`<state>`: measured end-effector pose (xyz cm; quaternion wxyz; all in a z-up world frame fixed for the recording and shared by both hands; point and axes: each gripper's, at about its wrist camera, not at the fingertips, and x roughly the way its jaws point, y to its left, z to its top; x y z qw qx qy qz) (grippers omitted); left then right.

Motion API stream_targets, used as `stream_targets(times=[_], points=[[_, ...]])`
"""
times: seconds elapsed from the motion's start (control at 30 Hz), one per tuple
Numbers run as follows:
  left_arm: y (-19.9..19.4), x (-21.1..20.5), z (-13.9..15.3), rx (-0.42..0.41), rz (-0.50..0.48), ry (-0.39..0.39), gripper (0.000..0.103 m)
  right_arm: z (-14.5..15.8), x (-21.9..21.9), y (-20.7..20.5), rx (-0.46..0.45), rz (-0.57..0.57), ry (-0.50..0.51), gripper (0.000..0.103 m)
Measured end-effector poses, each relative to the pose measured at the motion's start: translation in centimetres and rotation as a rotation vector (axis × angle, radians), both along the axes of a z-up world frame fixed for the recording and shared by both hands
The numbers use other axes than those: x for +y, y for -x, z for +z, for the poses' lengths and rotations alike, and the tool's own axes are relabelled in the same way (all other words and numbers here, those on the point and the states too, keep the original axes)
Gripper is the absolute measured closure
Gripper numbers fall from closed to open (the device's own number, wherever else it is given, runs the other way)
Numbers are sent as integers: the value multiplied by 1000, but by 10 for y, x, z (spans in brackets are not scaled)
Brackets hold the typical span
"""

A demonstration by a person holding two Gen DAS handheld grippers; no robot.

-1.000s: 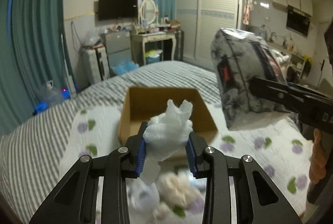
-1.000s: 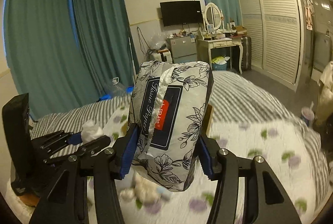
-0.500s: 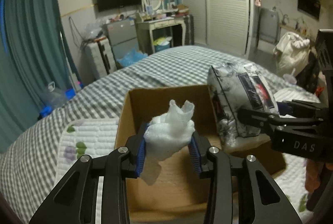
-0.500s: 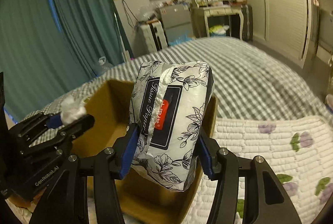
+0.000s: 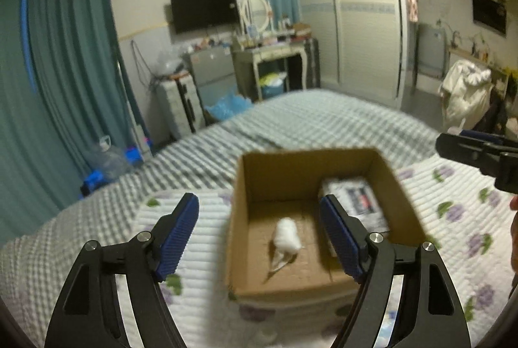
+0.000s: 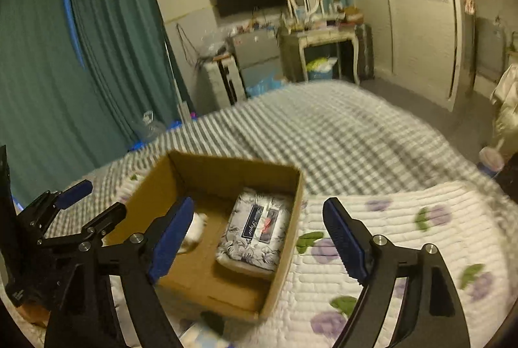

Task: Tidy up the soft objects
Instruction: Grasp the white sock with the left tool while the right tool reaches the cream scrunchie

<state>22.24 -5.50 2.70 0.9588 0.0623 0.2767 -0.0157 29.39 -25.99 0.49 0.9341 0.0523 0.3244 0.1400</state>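
An open cardboard box [image 5: 401, 196] sits on the bed's floral quilt; it also shows in the right wrist view [image 6: 291, 205]. Inside lie a white wad of tissue [image 5: 286, 234], partly hidden in the right wrist view [image 6: 196, 230], and a floral-print tissue pack [image 5: 359, 202] along the right wall [image 6: 255, 228]. My left gripper [image 5: 259, 233] is open and empty above the box. My right gripper [image 6: 259, 234] is open and empty above the box's right side. The left gripper shows at the left of the right wrist view [image 6: 94, 205].
The floral quilt [image 6: 404, 234] covers the near bed, with a grey checked blanket [image 5: 307, 121] beyond. Teal curtains, a dresser, a TV and a wardrobe stand past the bed. A blurred item [image 6: 200, 331] lies on the quilt near the box's front.
Both grippers have opened. The white tissue and the tissue pack have dropped into the box. Both grippers have pulled back and up from it.
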Motion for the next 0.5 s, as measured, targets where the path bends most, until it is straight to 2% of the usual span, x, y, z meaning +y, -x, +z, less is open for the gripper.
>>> stream_targets(times=[0.07,0.13,0.27,0.4,0.5], points=[[23,0,22,-31,-9,4,21,31,-2,29,-47,-4,19,14],[50,0,45,-78,-24,4,9,57,-2,61,-83,-6,33,8],[102,5,72,-147,-45,5,8,98,6,123,-154,-19,69,0],[131,10,67,-143,-43,14,8,101,21,168,-167,-19,122,0],[146,19,41,-107,-30,5,8,83,33,184,-146,-6,149,0]])
